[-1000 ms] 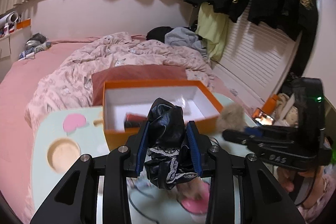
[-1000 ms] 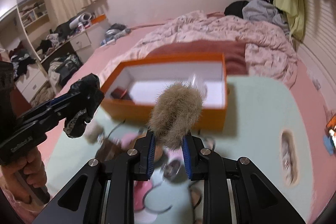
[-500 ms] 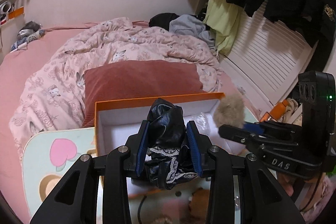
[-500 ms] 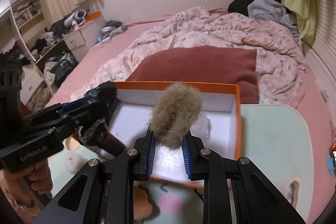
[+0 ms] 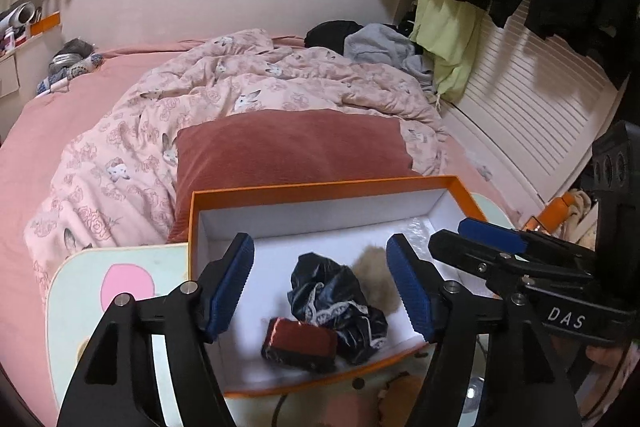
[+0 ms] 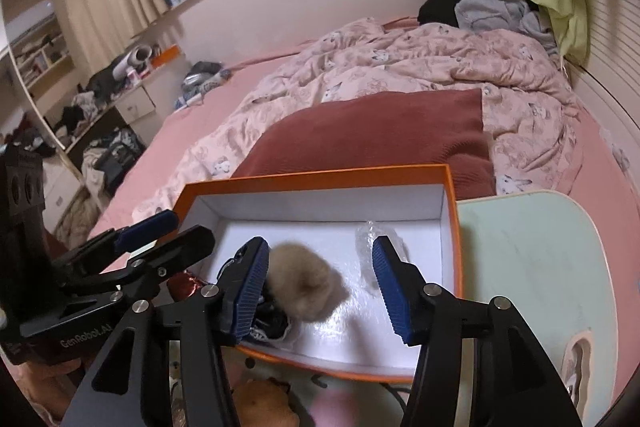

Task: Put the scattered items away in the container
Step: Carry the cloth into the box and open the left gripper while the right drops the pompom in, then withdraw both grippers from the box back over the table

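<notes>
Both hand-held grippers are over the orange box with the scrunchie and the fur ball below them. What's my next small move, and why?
Probably lift both clear of the orange box and go back for what's left. The jaws of the left hand-held gripper and right hand-held gripper are opening, empty; the black scrunchie and fur ball are already inside. More items, such as a tan plush, lie in front of the box.

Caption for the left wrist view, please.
Left gripper opening over the orange box, black lace-trimmed cloth released inside beside a dark red item.
</notes>
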Demonstrator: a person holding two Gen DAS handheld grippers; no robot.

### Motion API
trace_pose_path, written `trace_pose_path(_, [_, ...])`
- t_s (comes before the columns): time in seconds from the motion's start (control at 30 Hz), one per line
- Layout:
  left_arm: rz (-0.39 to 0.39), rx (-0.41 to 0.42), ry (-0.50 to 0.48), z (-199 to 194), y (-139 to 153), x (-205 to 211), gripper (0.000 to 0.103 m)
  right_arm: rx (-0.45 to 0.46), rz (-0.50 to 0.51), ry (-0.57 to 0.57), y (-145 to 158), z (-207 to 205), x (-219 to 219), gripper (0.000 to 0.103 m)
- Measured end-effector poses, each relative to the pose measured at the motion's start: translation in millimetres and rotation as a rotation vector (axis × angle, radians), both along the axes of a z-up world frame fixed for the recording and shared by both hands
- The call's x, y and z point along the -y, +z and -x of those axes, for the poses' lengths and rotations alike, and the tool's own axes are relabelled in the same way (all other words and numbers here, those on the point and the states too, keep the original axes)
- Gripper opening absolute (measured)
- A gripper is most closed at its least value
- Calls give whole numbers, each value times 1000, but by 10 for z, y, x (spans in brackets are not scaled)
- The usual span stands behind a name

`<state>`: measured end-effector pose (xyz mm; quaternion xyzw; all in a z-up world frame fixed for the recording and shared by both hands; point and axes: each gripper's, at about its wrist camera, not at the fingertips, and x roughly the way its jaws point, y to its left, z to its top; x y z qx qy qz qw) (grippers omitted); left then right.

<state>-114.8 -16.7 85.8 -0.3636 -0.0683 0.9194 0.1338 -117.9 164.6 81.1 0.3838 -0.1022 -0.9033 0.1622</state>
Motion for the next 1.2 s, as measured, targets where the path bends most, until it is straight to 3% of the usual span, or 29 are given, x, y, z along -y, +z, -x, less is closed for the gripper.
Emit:
trace_pose_path(0.27, [-17,-24,8,-362,143,44,69,-35,-25,-18,142,-460,-57,54])
trace_pose_path(0.43, [-11,-33,43,-810,133,111,69,-56,-96,-13,96,-1012,-106,59])
trace_pose_path(0.77, [9,50,-34,-1750,-206,-14,69,89,-192,77,-446,-1757,-38,63])
trace_pose_path(0.9, [47,107,34,-1855,-391,2,69,122,-274,87,-564,-1825,34,67])
trace_pose_path(1.03, [87,157,54,-1834,-552,20,69,160,-279,71,-684,-1816,2,73])
trace_pose_path(1.1, [104,176,59,-1805,-625,15,69,154,-289,61,-702,-1806,-2,82])
trace_pose_path(1.17, [118,203,63,-1775,-704,9,70,166,-316,61,-751,-1789,23,101])
trace_pose_path(1.2, [136,199,68,-1770,-724,-3,74,174,-343,60,-792,-1781,47,103])
